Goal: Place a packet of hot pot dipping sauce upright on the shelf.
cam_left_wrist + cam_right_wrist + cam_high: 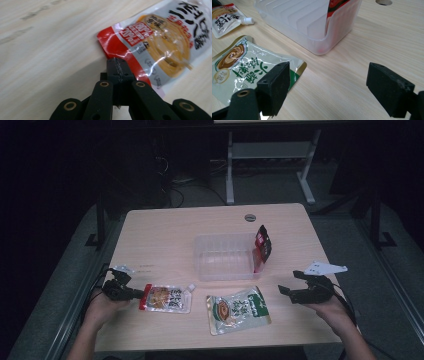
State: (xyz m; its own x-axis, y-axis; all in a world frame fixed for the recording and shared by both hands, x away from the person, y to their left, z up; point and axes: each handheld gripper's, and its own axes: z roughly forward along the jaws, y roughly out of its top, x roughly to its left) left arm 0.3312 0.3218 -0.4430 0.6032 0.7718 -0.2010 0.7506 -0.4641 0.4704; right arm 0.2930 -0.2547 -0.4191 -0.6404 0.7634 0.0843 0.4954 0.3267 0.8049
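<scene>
A spouted pouch with a red end and a noodle picture (167, 298) (160, 37) lies flat near the table's front left. My left gripper (141, 295) (116, 66) is shut, its tips pressed together over the pouch's red edge. A green soup pouch (237, 309) (239, 67) lies flat at the front middle. My right gripper (290, 281) (329, 82) stands open just right of the green pouch, with nothing but bare table between its jaws. The spouted pouch (224, 17) shows again at the far left of the right gripper view.
A clear ribbed plastic bin (222, 270) (312, 42) sits at the table's middle. A red and black packet (263, 245) (335, 3) stands on edge at its right end. A round cable hole (250, 217) is near the far edge. Bare wood lies right of the bin.
</scene>
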